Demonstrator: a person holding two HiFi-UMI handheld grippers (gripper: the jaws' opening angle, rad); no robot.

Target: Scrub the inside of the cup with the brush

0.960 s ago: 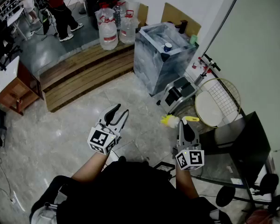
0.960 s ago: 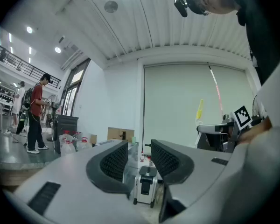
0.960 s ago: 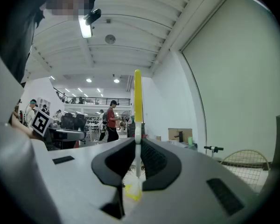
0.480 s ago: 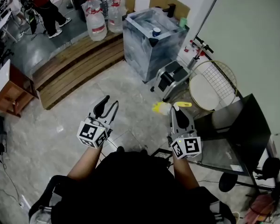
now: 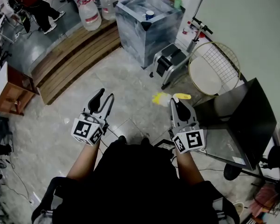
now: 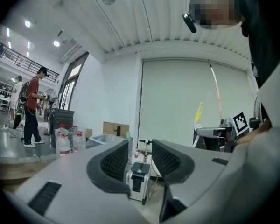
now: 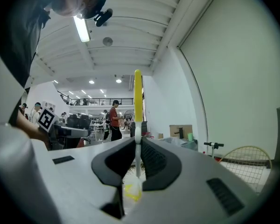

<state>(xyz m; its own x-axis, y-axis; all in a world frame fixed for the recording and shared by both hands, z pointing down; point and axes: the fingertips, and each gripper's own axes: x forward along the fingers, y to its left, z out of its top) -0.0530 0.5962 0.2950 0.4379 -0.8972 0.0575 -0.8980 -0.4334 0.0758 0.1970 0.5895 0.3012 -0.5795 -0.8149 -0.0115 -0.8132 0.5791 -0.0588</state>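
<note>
While the right gripper (image 7: 138,149) pinches the brush (image 7: 138,97) by its thin, stiff stem (light, liable to pivot), we find the left gripper (image 6: 140,149) just widened and empty; no cup shows.

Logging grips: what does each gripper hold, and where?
The right gripper clamps the brush on its white neck, between handle and bristles. The left gripper, jaws just opened wider, holds nothing.

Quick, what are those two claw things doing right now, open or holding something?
Left gripper: open, jaws just been opening, nothing between them.
Right gripper: closed on the yellow-handled brush.
</note>
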